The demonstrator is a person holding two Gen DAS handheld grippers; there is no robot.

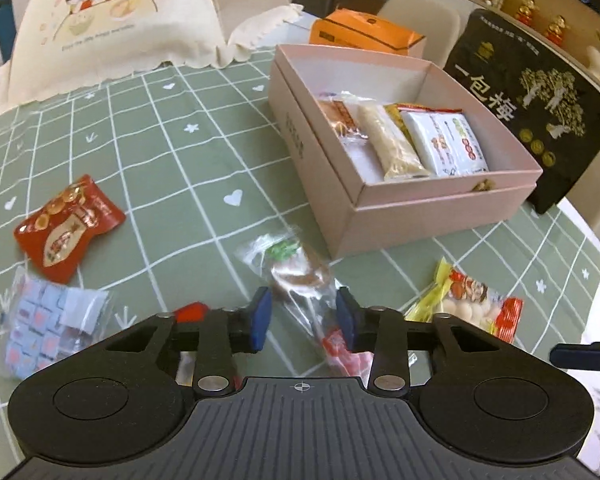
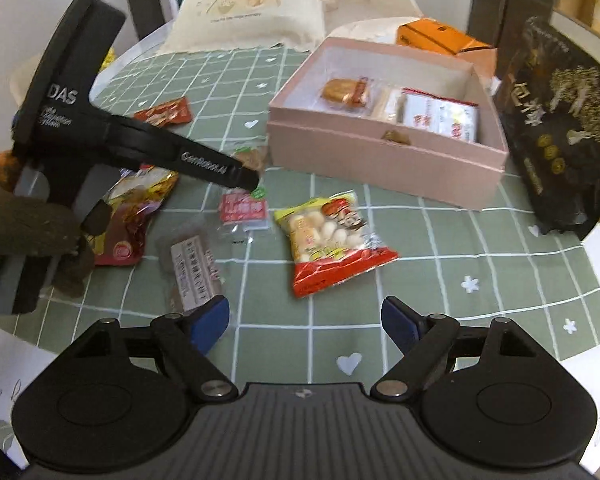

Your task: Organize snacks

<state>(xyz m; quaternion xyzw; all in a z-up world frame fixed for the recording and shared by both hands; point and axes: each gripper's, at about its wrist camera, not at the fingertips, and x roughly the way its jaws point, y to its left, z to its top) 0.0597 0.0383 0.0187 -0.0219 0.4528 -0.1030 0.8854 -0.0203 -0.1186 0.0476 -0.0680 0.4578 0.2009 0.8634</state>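
Here the left gripper [image 1: 303, 316] hovers low over the green checked tablecloth [image 1: 172, 152], its jaws parted on either side of a clear-wrapped snack [image 1: 296, 268] without clamping it. The right gripper [image 2: 306, 322] hangs above bare cloth toward the near edge of the tabletop, jaws spread wide and holding nothing. Just beyond it lies a yellow-and-red packet of white candies [image 2: 332, 236]. The pink box [image 1: 400, 216] sits toward the far right of the tabletop, several wrapped snacks lined up inside. A red pouch [image 1: 68, 226] and a blue-checked packet [image 1: 48, 322] lie near the left edge. A black bag [image 1: 540, 108] leans just beside the box.
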